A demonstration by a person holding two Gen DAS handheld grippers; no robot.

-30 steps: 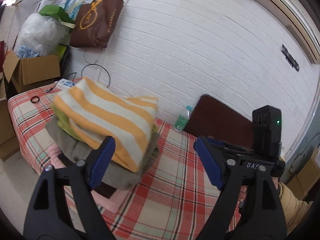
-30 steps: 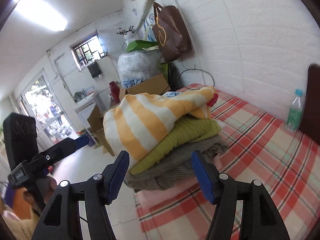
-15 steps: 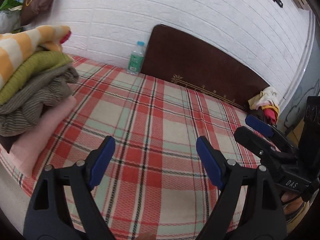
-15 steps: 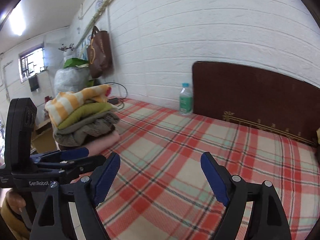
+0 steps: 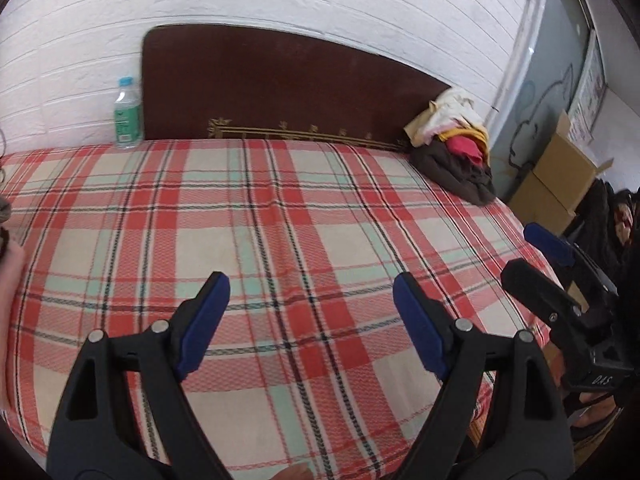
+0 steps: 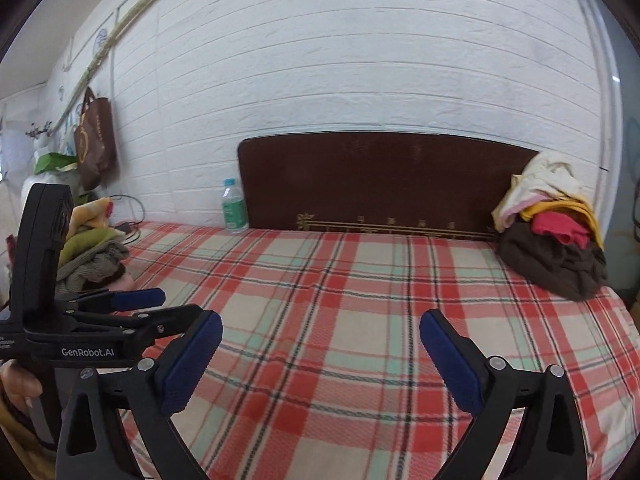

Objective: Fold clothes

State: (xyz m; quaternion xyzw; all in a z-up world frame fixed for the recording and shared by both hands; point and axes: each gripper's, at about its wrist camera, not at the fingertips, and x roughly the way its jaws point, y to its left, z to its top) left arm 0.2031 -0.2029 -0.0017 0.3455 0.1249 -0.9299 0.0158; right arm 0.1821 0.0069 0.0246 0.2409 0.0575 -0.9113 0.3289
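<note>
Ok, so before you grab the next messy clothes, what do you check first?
1. Left gripper open and holding nothing: ok.
2. Right gripper open and holding nothing: ok.
3. Unfolded clothes pile in sight by the headboard: ok.
4. Bare plaid blanket to fold on: ok.
5. Folded stack off at the side: ok.
6. Which garment comes off the top freely: cannot tell.
</note>
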